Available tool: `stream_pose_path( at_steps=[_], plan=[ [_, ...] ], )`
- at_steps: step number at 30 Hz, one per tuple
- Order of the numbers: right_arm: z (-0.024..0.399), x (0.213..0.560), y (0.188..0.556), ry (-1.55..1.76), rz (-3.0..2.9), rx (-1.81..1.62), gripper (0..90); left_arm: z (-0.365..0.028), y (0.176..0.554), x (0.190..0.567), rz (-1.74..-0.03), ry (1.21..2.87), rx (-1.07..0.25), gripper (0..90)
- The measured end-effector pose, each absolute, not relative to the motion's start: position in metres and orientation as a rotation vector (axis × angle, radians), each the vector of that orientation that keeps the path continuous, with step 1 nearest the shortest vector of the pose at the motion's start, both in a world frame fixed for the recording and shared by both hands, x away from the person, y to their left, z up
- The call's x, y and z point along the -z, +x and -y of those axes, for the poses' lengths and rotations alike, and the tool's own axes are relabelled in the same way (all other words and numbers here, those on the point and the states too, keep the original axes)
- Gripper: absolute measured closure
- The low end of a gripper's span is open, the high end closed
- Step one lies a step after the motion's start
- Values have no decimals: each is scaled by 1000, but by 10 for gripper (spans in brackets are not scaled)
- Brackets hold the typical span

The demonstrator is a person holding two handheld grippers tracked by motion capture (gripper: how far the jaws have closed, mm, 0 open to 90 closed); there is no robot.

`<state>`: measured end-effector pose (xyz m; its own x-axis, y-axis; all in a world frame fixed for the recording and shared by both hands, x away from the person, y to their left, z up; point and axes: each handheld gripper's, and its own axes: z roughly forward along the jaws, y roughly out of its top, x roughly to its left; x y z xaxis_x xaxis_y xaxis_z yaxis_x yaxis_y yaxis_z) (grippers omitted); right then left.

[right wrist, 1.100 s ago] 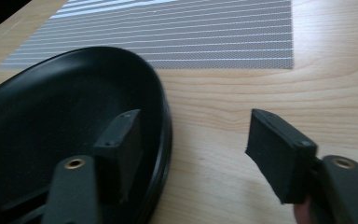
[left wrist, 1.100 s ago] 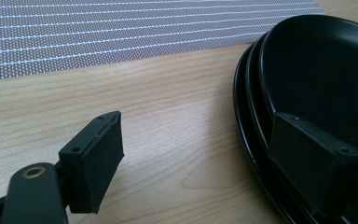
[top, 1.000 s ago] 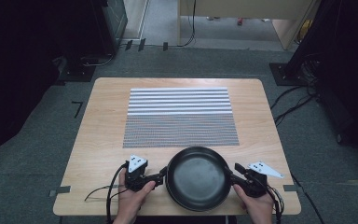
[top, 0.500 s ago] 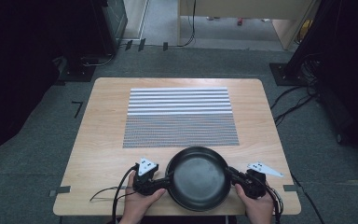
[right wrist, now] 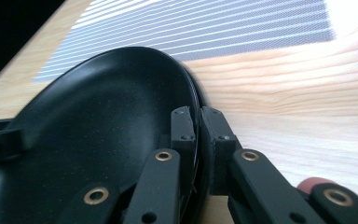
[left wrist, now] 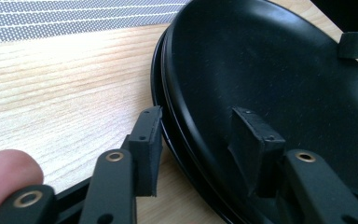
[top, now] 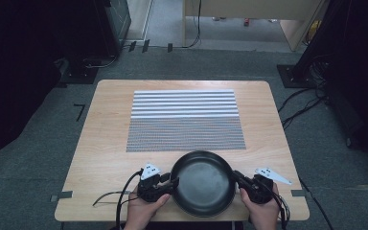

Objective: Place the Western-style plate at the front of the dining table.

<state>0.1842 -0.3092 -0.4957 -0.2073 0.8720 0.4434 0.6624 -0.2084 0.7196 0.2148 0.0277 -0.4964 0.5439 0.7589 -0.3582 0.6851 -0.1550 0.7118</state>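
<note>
A round black pan (top: 202, 184) lies on the wooden table (top: 105, 143) close to its front edge. My left gripper (top: 172, 183) is at the pan's left rim. In the left gripper view (left wrist: 200, 135) its jaws straddle the rim (left wrist: 168, 116), one pad outside and one inside the bowl, with a gap still showing on the outer side; they have just been closing. My right gripper (top: 235, 176) is at the right rim. In the right gripper view (right wrist: 196, 121) its pads have just closed and pinch the thin edge of the pan (right wrist: 102, 116).
A printed mat (top: 184, 120), white stripes at the back and fine grey mesh at the front, covers the table's middle just beyond the pan. Cables trail from both grippers over the front edge. Dark equipment and floor cables (top: 306, 103) surround the table.
The left gripper slid right up to the pan's rim and its jaws narrowed around it. The right gripper's jaws closed onto the right rim. The pan stayed put.
</note>
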Motion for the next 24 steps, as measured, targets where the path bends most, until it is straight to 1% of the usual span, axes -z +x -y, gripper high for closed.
stream_pose_path(
  at_steps=[10, 18, 20, 24],
  plan=[
    [298, 500, 187, 1806, -1800, -1392, 840, -27, 214, 493, -1163, 1889, -120, 556],
    [295, 503, 190, 1817, -1808, -1406, 828, -31, 215, 492, -1162, 1880, -86, 566],
    [296, 503, 191, 1828, -1810, -1420, 827, -36, 216, 493, -1150, 1873, -46, 588],
    [296, 503, 190, 1835, -1814, -1415, 818, -40, 213, 494, -1150, 1859, -23, 617]
  ],
)
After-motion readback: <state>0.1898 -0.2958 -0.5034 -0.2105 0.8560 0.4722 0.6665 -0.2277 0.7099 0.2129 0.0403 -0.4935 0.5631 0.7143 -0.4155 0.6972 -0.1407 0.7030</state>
